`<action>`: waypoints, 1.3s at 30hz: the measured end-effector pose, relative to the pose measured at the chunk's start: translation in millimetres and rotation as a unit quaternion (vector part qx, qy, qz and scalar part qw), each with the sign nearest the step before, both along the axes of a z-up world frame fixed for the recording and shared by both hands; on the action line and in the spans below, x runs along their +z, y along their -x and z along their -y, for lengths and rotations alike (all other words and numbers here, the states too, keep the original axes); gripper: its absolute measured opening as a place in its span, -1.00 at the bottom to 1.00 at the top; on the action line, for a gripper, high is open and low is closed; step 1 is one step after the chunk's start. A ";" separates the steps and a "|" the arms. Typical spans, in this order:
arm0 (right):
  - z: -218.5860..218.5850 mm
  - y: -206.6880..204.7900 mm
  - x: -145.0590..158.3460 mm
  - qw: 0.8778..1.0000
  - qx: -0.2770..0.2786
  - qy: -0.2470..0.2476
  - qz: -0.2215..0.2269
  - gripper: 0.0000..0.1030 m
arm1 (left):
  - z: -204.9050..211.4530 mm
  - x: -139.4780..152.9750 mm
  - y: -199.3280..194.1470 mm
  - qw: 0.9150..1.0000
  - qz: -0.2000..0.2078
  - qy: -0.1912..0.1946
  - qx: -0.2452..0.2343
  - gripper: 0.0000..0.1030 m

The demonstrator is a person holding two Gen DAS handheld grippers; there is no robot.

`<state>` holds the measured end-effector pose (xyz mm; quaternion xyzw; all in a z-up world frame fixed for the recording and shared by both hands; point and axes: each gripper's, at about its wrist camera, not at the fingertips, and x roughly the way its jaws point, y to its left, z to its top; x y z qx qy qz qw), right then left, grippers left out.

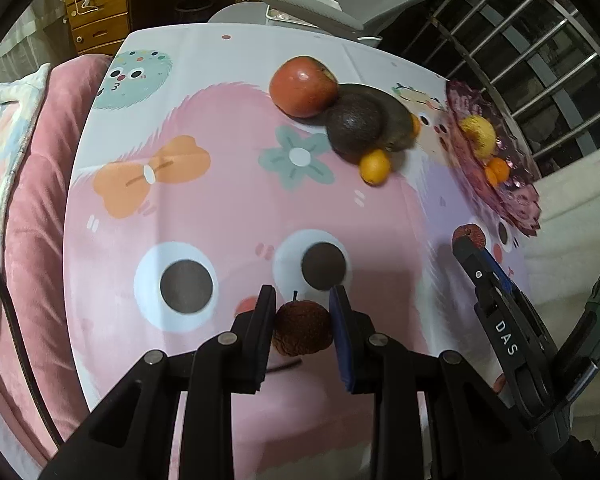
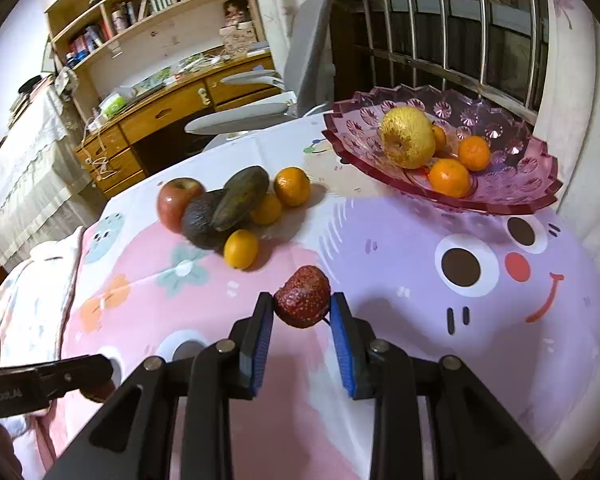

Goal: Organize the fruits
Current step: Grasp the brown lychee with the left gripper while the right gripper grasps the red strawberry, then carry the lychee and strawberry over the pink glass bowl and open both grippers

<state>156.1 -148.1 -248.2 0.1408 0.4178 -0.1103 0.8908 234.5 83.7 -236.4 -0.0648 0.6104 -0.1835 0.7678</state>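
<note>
Lychees sat in both claws at this moment. The left gripper [image 1: 302,312] was clamped on a dark brownish-red, rough-skinned lychee with a short stem [image 1: 302,328], held above the pink cartoon-printed tablecloth [image 1: 204,208]. The right gripper [image 2: 302,316] pinched a brighter red, bumpy lychee [image 2: 303,297] at its fingertips.

In the right wrist view, the scalloped pink translucent plastic fruit bowl [image 2: 540,184] stood at about one o'clock, well apart from the claw. It already held a yellow pear-like fruit [image 2: 408,142] and three small orange mandarins [image 2: 450,178]. At about eleven o'clock lay the unsorted cluster: a red apple [image 2: 178,202], a dark round avocado [image 2: 202,220] touching it, a longer greenish-brown avocado [image 2: 242,198] leaning over that, and three more loose orange citrus fruits [image 2: 241,249] around them.

Judging by this, the step in hand was carrying the two gripped lychees to the bowl, with sorting roughly a third done. The next move would call for lifting each lychee over the raised scalloped rim and releasing low, since a round fruit could roll out or knock the mandarins.

White letters reading "DAS" [image 1: 506,338] showed on the right gripper's body in the left wrist view. Faint lettering on the left gripper's side in the right wrist view was too blurred to read.
</note>
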 end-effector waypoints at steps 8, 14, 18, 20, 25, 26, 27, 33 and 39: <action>16.3 21.5 33.2 1.000 0.022 0.013 0.011 -0.43 | 17.8 27.1 17.7 1.000 0.015 0.008 -0.007 -0.50; 48.6 34.4 51.4 1.000 0.022 0.010 0.013 -0.43 | 48.4 49.2 27.7 1.000 0.028 0.009 -0.011 -0.50; 74.3 41.5 58.7 0.998 0.051 0.007 0.019 -0.43 | 71.2 60.7 33.9 0.999 0.036 0.003 0.007 -0.50; 88.3 42.4 59.6 0.997 0.075 0.013 0.012 -0.43 | 85.4 65.3 37.7 0.999 0.034 0.003 0.021 -0.50; 130.5 46.8 61.8 0.994 0.112 0.014 0.004 -0.43 | 126.3 71.2 44.0 0.999 0.035 0.002 0.040 -0.50; 139.4 46.3 61.5 0.993 0.119 0.013 -0.001 -0.43 | 134.0 71.6 44.3 0.998 0.034 0.003 0.043 -0.50; 146.7 46.7 61.0 0.992 0.126 0.011 -0.004 -0.43 | 142.2 72.0 44.8 0.998 0.034 0.004 0.046 -0.50; 191.7 43.3 62.4 0.986 0.164 0.017 -0.006 -0.43 | 196.0 76.7 41.7 0.998 0.041 0.005 0.055 -0.50; 230.0 28.9 60.9 0.983 0.184 0.016 -0.006 -0.43 | 245.2 76.9 31.1 0.997 0.049 0.004 0.053 -0.50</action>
